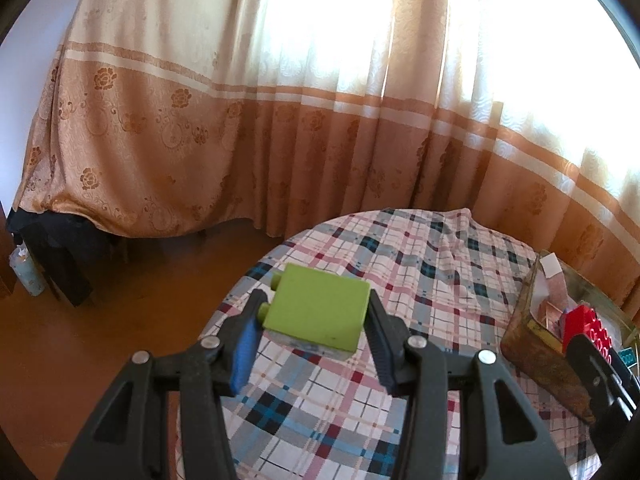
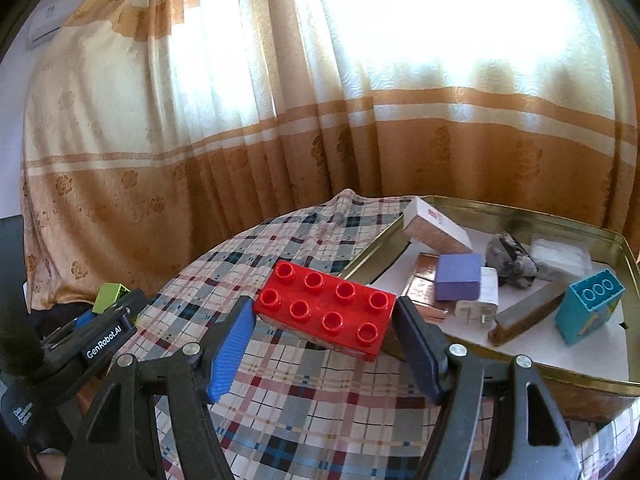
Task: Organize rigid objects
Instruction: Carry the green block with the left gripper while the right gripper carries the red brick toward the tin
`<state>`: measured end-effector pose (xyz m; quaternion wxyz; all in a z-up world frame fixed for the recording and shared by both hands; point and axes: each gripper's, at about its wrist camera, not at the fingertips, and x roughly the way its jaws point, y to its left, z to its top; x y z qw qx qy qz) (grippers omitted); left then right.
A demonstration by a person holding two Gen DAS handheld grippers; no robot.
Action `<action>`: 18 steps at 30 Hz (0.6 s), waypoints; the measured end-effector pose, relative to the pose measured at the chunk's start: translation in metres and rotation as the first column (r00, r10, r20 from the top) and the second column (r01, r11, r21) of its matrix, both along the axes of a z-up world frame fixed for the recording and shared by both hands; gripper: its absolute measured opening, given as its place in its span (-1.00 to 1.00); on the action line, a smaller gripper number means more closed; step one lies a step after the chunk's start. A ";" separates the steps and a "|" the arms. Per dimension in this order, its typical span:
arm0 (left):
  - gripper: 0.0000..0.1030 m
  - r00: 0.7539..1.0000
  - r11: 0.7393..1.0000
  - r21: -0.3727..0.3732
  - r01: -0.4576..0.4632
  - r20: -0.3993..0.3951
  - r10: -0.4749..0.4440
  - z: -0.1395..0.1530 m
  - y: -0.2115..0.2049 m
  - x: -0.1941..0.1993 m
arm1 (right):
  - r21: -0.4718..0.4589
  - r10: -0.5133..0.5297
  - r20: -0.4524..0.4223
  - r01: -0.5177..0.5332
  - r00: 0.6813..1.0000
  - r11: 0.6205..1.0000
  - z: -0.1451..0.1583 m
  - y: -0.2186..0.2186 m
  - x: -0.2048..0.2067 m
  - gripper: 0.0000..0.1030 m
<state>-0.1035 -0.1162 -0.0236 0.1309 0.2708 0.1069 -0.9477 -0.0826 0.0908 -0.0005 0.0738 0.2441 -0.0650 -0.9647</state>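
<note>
Two studded plastic bricks — red brick, green brick

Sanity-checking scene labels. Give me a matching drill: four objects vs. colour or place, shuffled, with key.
Things:
1. Studded eight-stud brick
2. Small block
3. Cube
4. Box with three rings on top

Matches:
A. teal, in the tin
B. red, between the right gripper's jaws
C. purple, in the tin
D. green, between the left gripper's jaws

Pairs: 1-B, 2-D, 3-C, 4-A

right hand-held gripper | clamps red brick (studs up) | beside tin
</note>
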 end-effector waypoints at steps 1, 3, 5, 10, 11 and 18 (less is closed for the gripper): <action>-0.06 1.000 1.000 0.002 0.002 0.003 -0.002 0.000 0.001 0.000 | 0.001 -0.004 -0.003 0.004 1.000 1.000 0.001 0.002 0.002 0.41; -0.06 1.000 1.000 0.010 0.009 0.011 -0.009 -0.001 0.003 0.000 | 0.003 -0.015 -0.009 0.015 1.000 1.000 0.001 0.006 0.006 0.41; -0.06 1.000 1.000 0.018 0.018 0.018 -0.019 -0.002 0.006 0.000 | 0.002 -0.030 -0.012 0.030 0.999 1.000 0.002 0.012 0.009 0.41; -0.06 0.999 0.999 0.004 0.034 0.002 -0.034 0.000 0.013 0.004 | -0.023 -0.065 -0.001 0.065 0.998 0.998 0.000 0.028 0.013 0.41; -0.06 0.999 0.999 0.007 0.038 0.004 -0.038 0.000 0.013 0.004 | -0.023 -0.072 -0.002 0.072 0.997 0.997 0.001 0.030 0.015 0.41; -0.06 0.998 0.998 0.010 0.063 0.010 -0.063 0.001 0.021 0.004 | -0.021 -0.102 -0.014 0.102 0.995 0.995 0.002 0.043 0.026 0.41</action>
